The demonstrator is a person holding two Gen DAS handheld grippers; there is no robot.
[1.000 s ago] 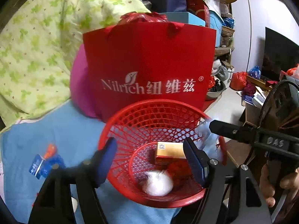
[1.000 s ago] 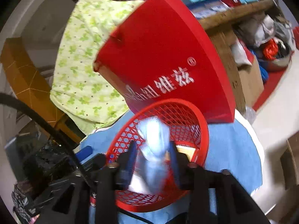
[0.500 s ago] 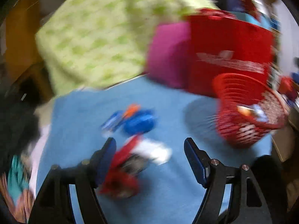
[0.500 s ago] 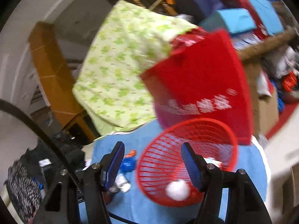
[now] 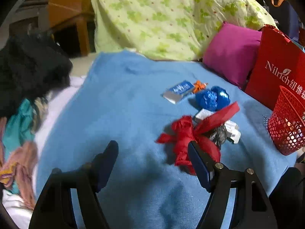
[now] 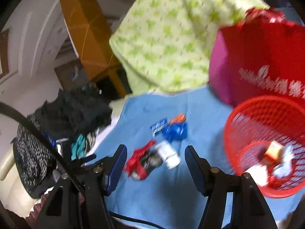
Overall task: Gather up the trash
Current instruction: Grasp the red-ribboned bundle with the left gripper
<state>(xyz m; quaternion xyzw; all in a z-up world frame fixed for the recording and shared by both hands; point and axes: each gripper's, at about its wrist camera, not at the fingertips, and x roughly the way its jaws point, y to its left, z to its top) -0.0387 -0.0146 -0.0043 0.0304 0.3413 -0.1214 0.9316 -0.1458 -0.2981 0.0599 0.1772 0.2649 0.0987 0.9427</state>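
Observation:
Loose trash lies on a blue blanket (image 5: 124,114): a red crumpled wrapper (image 5: 183,133), a white packet (image 5: 232,131), a blue foil ball (image 5: 213,97), a blue and silver packet (image 5: 179,90) and an orange scrap (image 5: 199,85). My left gripper (image 5: 152,158) is open with nothing between its fingers, its right finger just in front of the red wrapper. My right gripper (image 6: 155,162) is open and empty above the blanket, with the red wrapper (image 6: 139,162) and white packet (image 6: 168,153) seen beyond its fingers. The red mesh basket (image 6: 246,114) at the right holds a small box and white wads.
A red paper bag (image 5: 276,70) and a magenta pillow (image 5: 232,53) stand behind the basket (image 5: 286,126). A green flowered quilt (image 5: 162,15) rises at the back. Dark and mixed clothes (image 5: 28,72) are piled at the left edge.
Both grippers have swung left, away from the basket toward the trash on the blanket. The right gripper let go of the pale wad it held, which now lies in the basket.

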